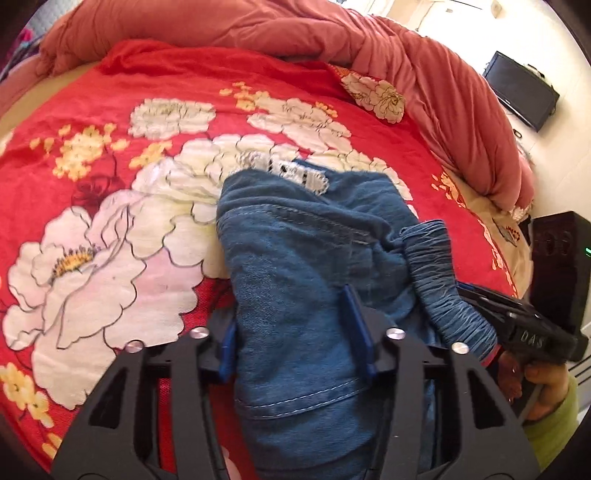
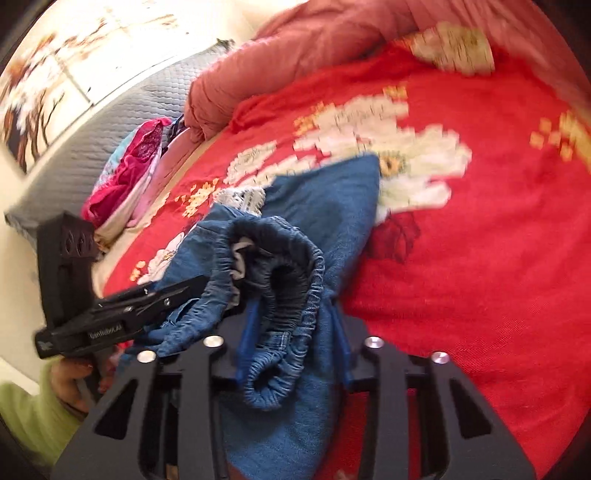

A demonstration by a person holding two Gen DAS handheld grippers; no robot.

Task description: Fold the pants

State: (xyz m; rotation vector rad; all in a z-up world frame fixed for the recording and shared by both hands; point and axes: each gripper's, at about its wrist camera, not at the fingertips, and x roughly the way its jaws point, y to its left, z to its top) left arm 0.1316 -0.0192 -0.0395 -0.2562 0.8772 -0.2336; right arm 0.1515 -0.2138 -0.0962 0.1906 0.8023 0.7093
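Two handheld grippers lift a pair of blue denim pants above a red flowered blanket. The left gripper pinches a hemmed fold of cloth; the right gripper clamps the gathered elastic waistband. The soft, limp denim sags and bunches, so the firm waistband and seams look like the surest holds. A pink quilt lies heaped beyond.

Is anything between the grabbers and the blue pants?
No. Both already hold the pants: the left gripper pinches denim between its fingers, and the right gripper pinches the stretchy waistband, over the red flowered blanket.
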